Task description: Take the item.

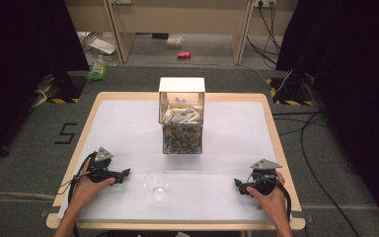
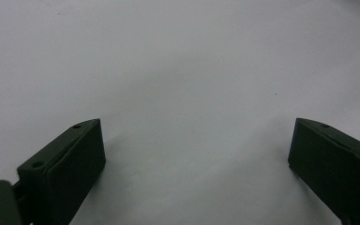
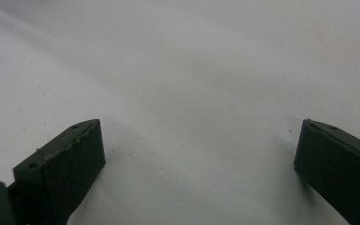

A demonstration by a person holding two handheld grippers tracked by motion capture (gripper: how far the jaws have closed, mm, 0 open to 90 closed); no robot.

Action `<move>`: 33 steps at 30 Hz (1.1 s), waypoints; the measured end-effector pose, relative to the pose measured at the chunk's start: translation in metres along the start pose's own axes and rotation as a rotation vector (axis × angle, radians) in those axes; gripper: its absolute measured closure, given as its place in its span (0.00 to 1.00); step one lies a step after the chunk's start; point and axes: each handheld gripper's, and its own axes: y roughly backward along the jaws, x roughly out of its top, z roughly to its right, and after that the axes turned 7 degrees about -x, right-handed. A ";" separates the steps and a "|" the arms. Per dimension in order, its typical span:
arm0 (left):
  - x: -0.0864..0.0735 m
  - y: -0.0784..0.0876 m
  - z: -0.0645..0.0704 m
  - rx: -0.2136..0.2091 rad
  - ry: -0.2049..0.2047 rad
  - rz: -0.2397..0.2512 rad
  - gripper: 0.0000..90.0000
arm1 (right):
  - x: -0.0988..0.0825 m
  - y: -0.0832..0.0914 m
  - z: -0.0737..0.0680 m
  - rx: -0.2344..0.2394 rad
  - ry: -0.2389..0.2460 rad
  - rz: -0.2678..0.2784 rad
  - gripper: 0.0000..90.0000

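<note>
1. Left gripper rests low on the white counter, held in the person's left hand near the counter's left edge, its tip pointing rightward toward the middle. A grey three-cornered plate sits on top of it and a black cable loops behind the hand.
2. Seen in the left gripper view, the left gripper has its two black jaws standing wide apart with nothing between them; bare white counter lies ahead.
3. Just beside the left gripper's tip, to its right, stands a clear drinking glass, upright and apart from the jaws. It sits between the two grippers, nearer the left one.
4. Beyond the glass, well apart from both grippers toward the far side of the counter, stands a clear square-sided box with a white rim; it holds pale paper-like pieces on top and a darker, mixed layer below. What those pieces are cannot be told.
5. Right gripper lies low on the counter near its right edge, held in the person's right hand, tip pointing leftward toward the glass but well apart from it.
6. Seen in the right gripper view, the right gripper has its jaws spread as wide as the left one's and grasps nothing; plain white counter with a few tiny specks lies ahead.
</note>
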 end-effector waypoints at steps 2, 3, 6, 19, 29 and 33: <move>0.000 0.000 0.000 0.000 0.000 0.000 0.04 | 0.000 0.001 0.000 0.008 0.002 0.013 0.10; 0.000 0.000 0.000 0.000 0.000 0.000 0.04 | 0.000 0.002 0.001 0.008 0.000 0.024 0.18; 0.000 0.000 0.000 0.000 0.000 0.000 0.04 | 0.001 0.006 0.002 0.006 -0.027 0.057 0.15; 0.000 0.000 0.000 0.000 0.000 0.000 0.04 | 0.024 0.030 -0.006 0.019 -0.020 0.242 0.28; 0.000 0.000 0.000 0.000 0.000 0.000 0.04 | 0.048 0.040 -0.022 0.048 0.022 0.308 0.30; 0.000 0.000 0.000 0.000 0.000 0.000 0.04 | 0.059 0.043 -0.027 0.058 0.036 0.324 0.32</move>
